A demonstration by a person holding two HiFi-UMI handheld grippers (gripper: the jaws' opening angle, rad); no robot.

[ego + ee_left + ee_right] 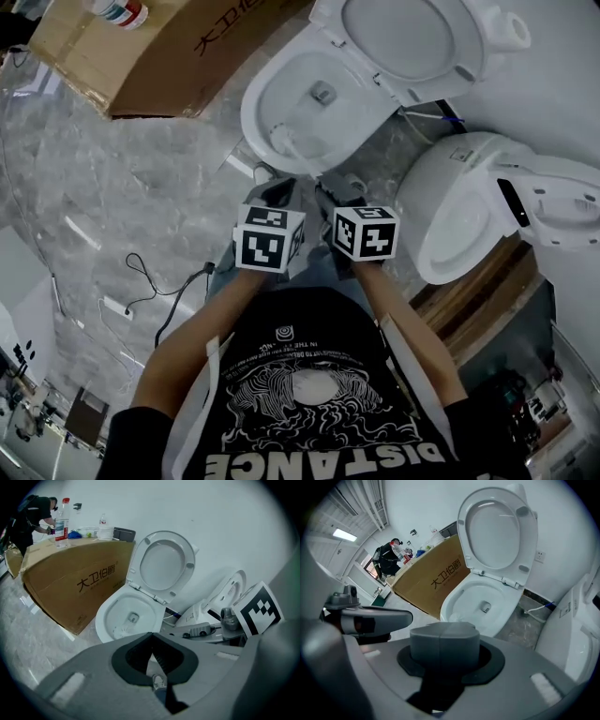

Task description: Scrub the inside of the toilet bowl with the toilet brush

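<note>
The white toilet bowl (258, 105) stands with its lid (403, 37) raised, and also fills the left gripper view (105, 613) and right gripper view (506, 599). The white toilet brush (281, 141) rests with its head low inside the bowl, its handle slanting back toward my right gripper (333, 185). That gripper (440, 626) is shut, and the brush head (457, 617) shows just past its tips, so it appears shut on the handle. My left gripper (278, 187) hovers beside it, shut (151, 637) with nothing held. The bristles (120, 631) sit near the drain.
A large cardboard box (159, 56) stands left of the toilet with a bottle (60, 522) on it. A second white toilet (469, 206) lies at the right by a wooden pallet (478, 300). A black cable (159, 291) trails over the marble floor. A person (33, 517) stands far back.
</note>
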